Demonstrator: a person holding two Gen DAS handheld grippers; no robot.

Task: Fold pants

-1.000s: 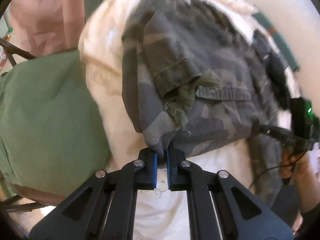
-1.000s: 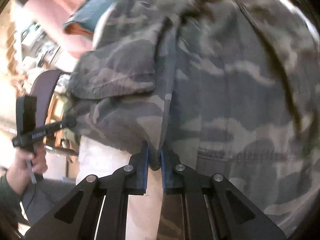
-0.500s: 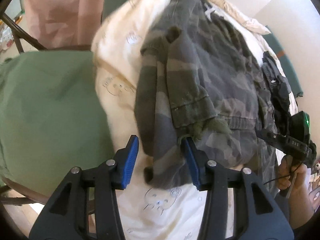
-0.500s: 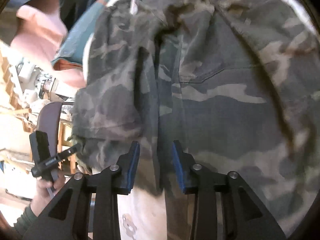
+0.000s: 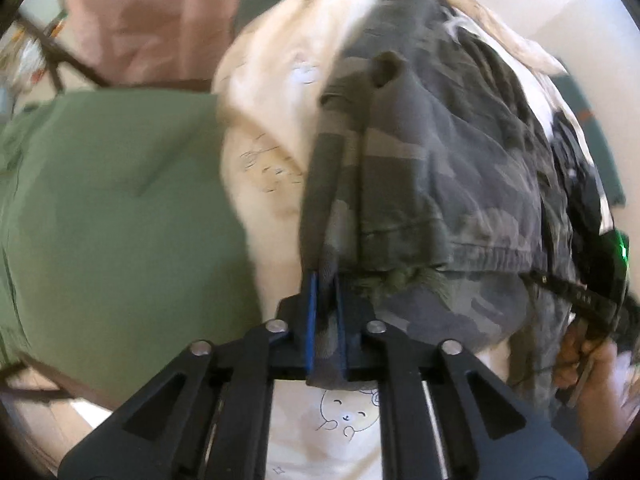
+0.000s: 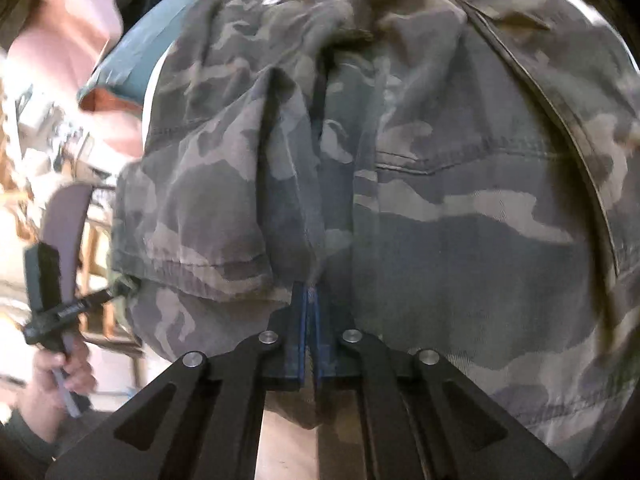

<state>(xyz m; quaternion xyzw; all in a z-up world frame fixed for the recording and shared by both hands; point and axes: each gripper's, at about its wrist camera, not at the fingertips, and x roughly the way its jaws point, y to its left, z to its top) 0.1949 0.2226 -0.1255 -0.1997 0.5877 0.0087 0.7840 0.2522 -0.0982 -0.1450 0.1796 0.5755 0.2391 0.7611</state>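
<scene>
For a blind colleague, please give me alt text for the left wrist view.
The left gripper is shut on the near edge of camo pants lying on a cream sheet. A green cushion is at left.

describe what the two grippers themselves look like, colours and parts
Both the left gripper and the right gripper have matte black angular linkage arms with triangular cutouts, joined by round silver rivets. Their fingers carry blue pads. Seen from the left camera, the right unit shows a green light.

Pants [image 5: 440, 168]: matt woven camo cloth, creased. Sheet [image 5: 280, 92]: soft cream printed cloth. Gripper [image 5: 325, 304]: matt black plastic, shiny metal rivets.
</scene>
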